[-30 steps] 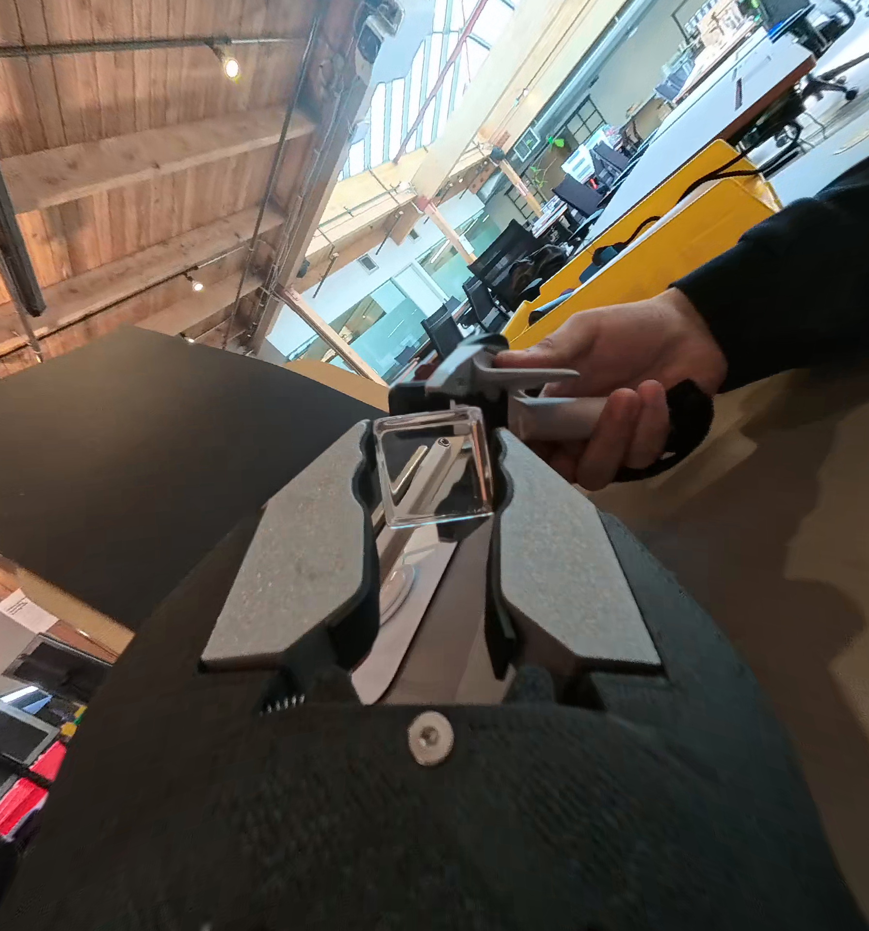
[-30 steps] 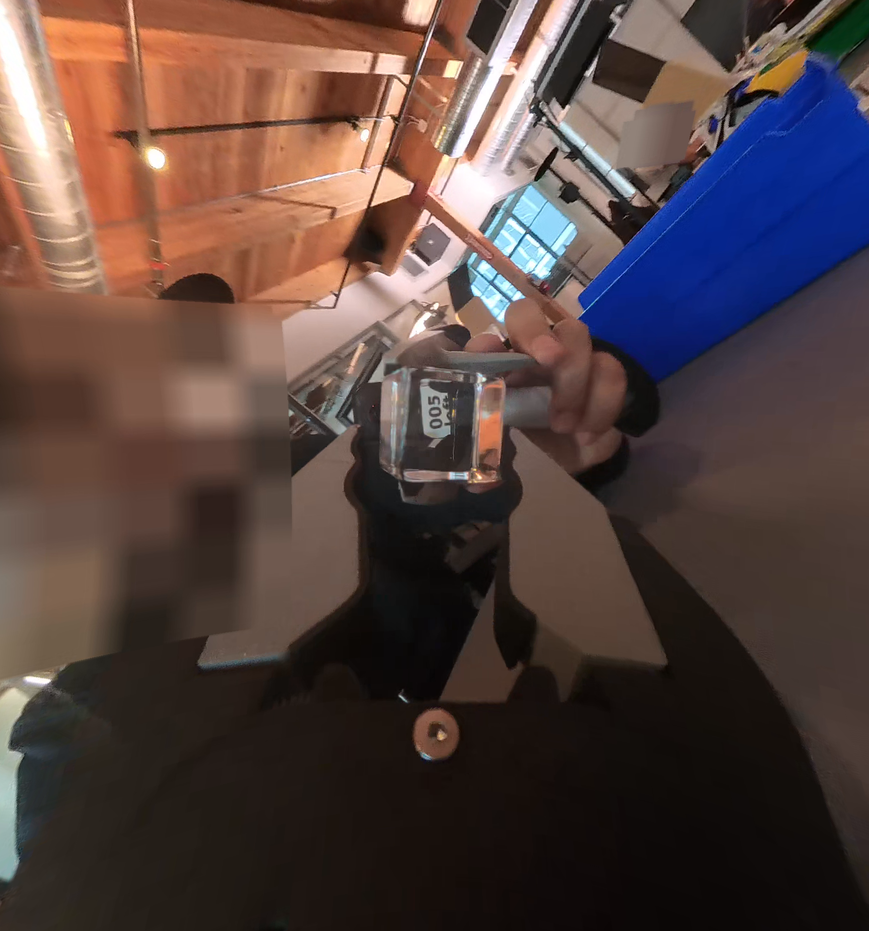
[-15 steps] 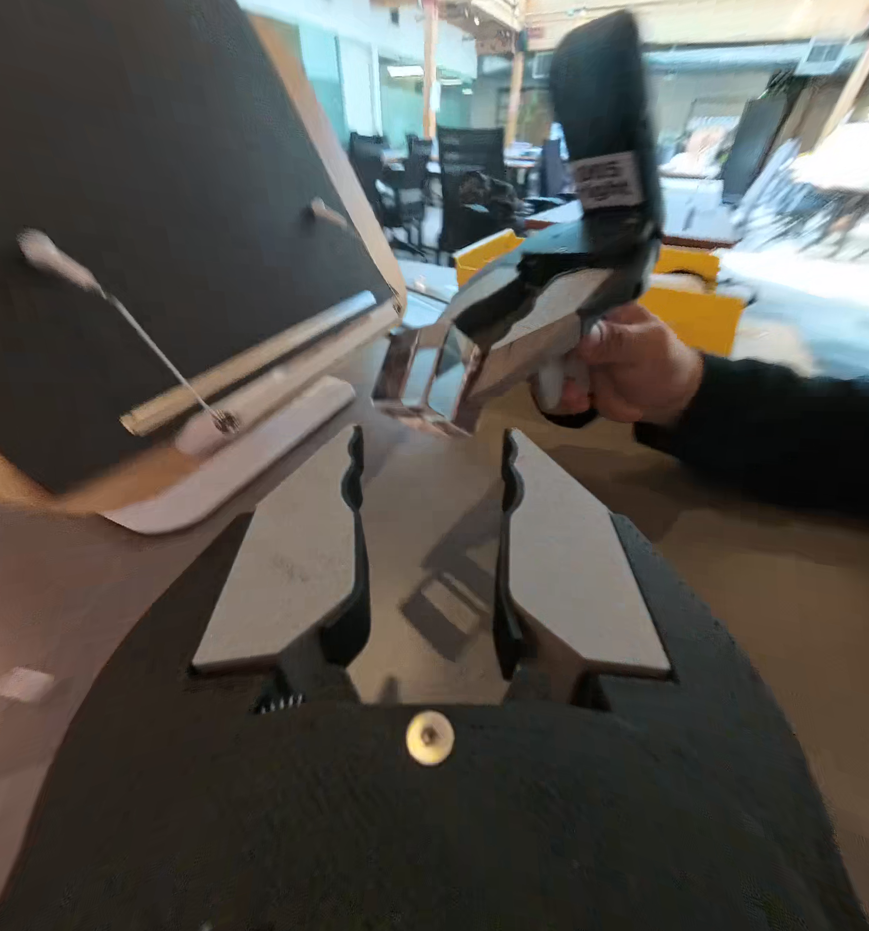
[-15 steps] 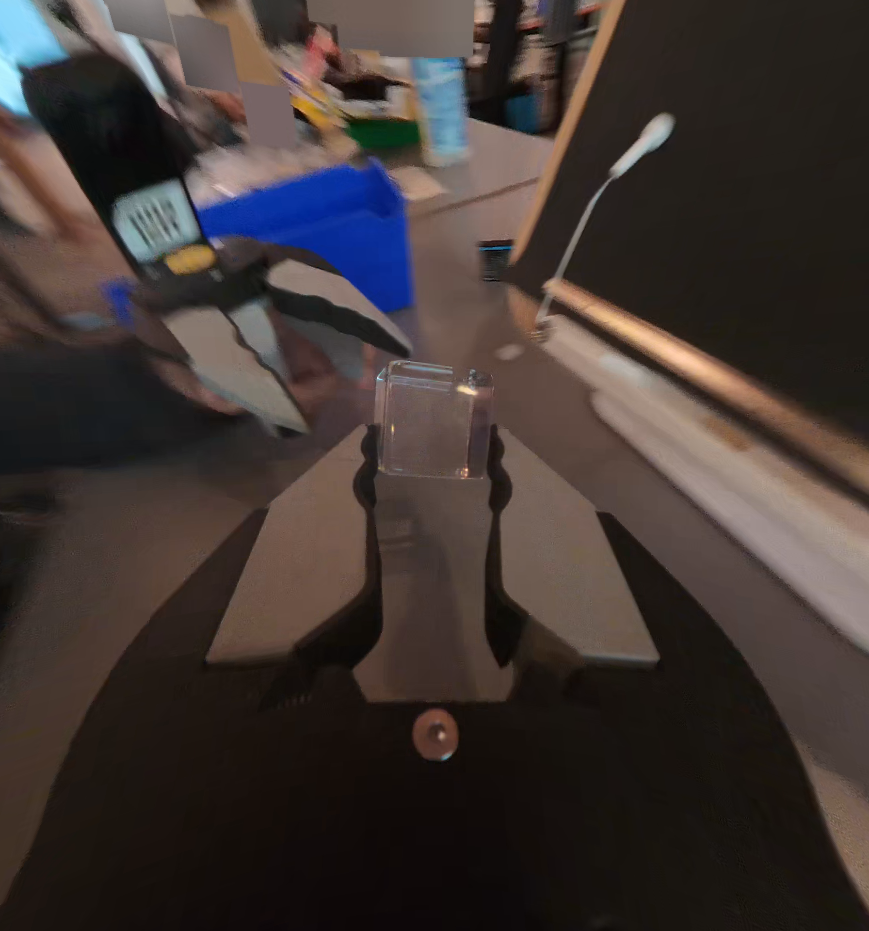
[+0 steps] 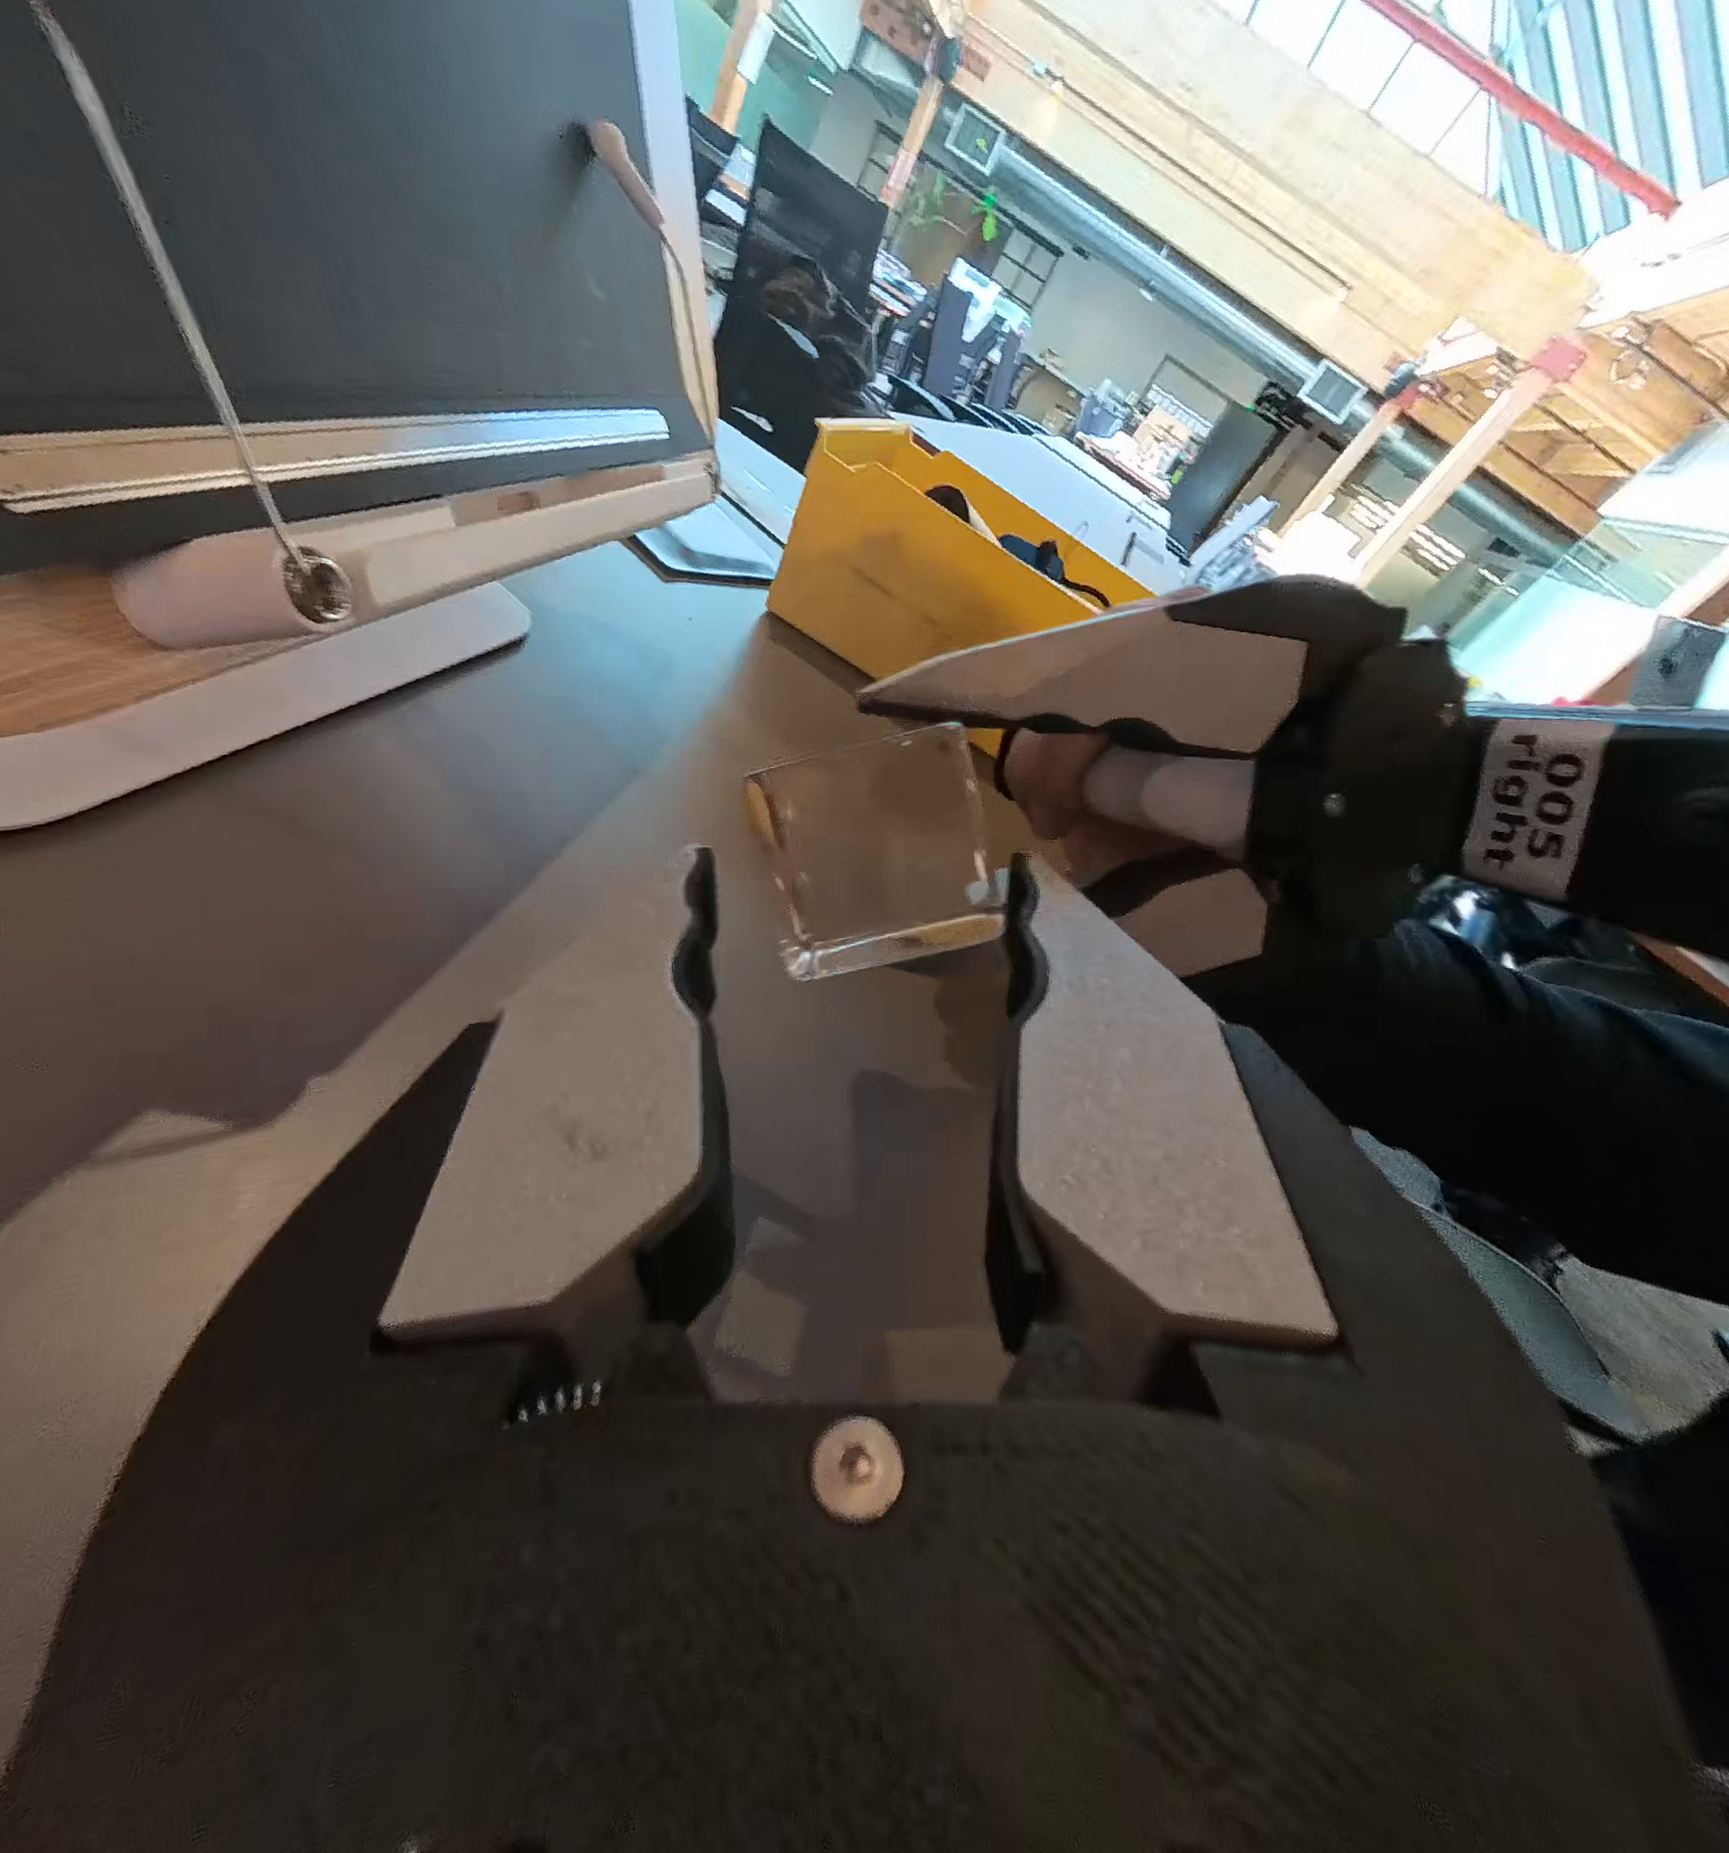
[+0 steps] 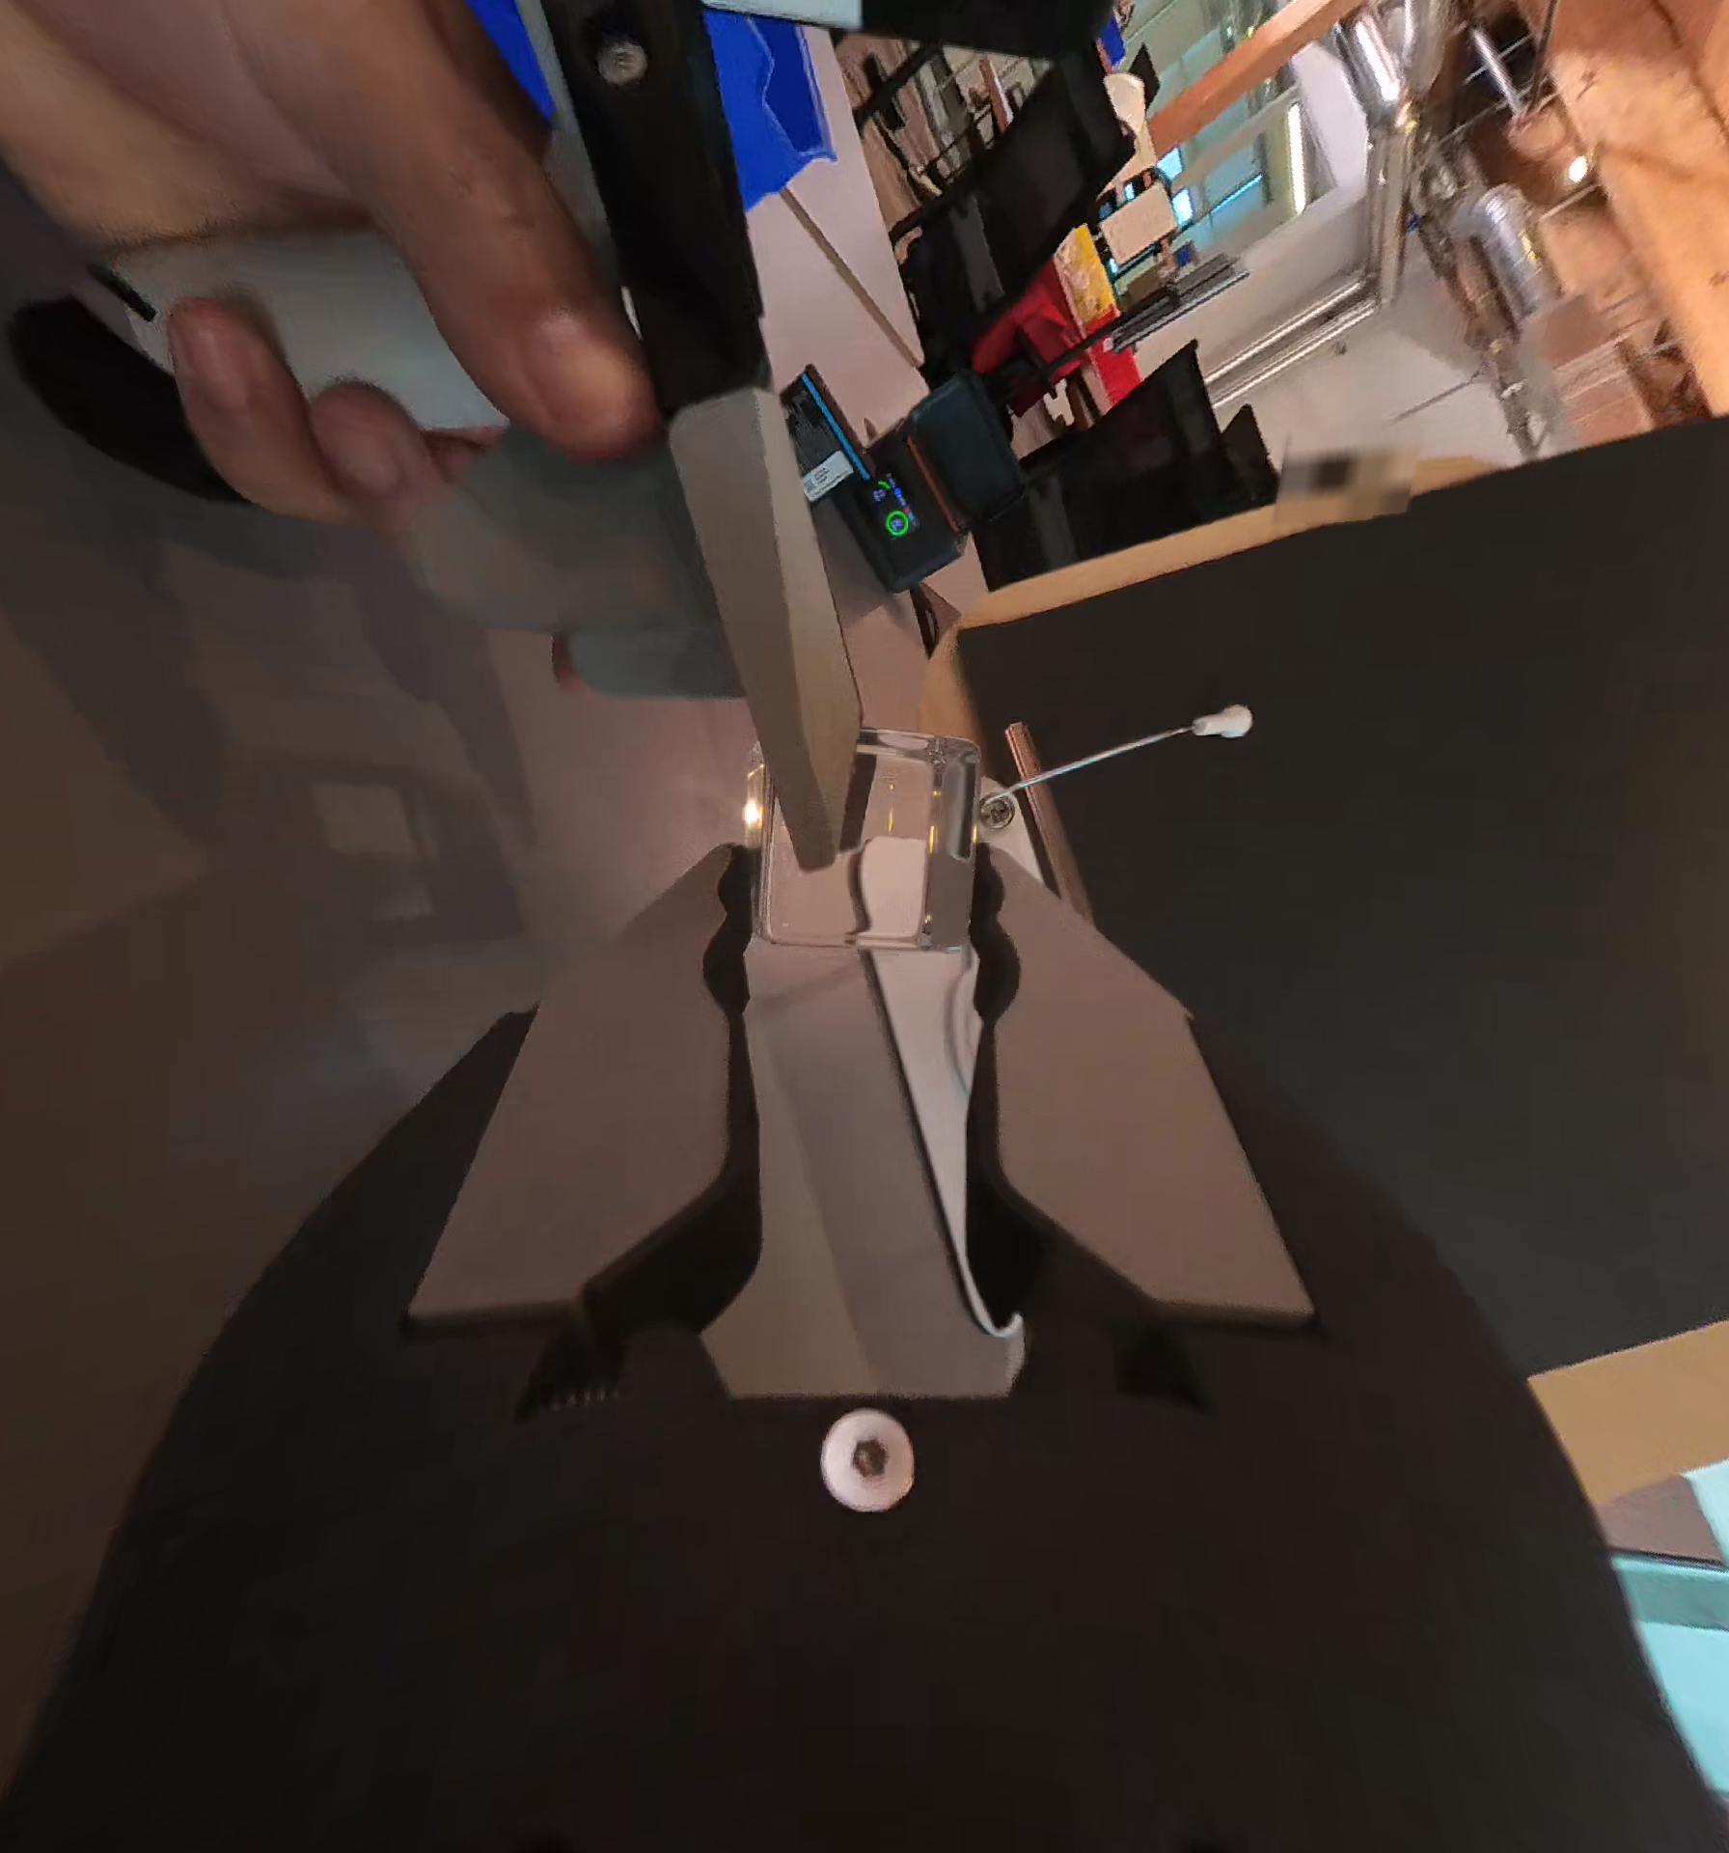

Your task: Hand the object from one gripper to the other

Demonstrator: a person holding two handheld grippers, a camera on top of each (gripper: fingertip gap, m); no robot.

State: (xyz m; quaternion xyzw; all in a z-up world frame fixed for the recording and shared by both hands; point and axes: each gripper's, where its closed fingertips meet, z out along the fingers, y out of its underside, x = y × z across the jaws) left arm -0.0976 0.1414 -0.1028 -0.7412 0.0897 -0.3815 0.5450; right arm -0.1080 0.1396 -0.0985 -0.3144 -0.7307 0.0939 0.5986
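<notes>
Left wrist view: my left tongs [image 5: 855, 902] fill the lower half, their two grey fingers [image 5: 580, 1133] spread apart with nothing clamped between them; a clear cube [image 5: 876, 852] sits tilted at the fingertips, nearer the finger at 3 o'clock and close against its tip, though I cannot tell whether it touches. From 3 o'clock my right tongs [image 5: 901, 707] reach in, held by my right hand [image 5: 1061, 812] in a dark sleeve; their grey finger tip lies along the cube's upper edge. At 10 o'clock a dark board [image 5: 339, 201] stands on a white and wood base on the dark table [image 5: 239, 902], a thin metal rod across its face; at 1 o'clock a yellow bin [image 5: 901, 562] rests on the table.

Right wrist view: my right tongs [image 6: 860, 882] rise from the bottom, clamped on the clear cube [image 6: 901, 882], which is gripped between both fingertips at centre; my left hand [image 6: 359, 231] enters at 11 o'clock, and one grey finger [image 6: 780, 622] of the left tongs comes down across the cube's front, overlapping it; the other finger is blurred behind it. The dark board [image 6: 1392, 802] fills 3 o'clock, with a white-tipped rod [image 6: 1121, 747] just beside the cube.
</notes>
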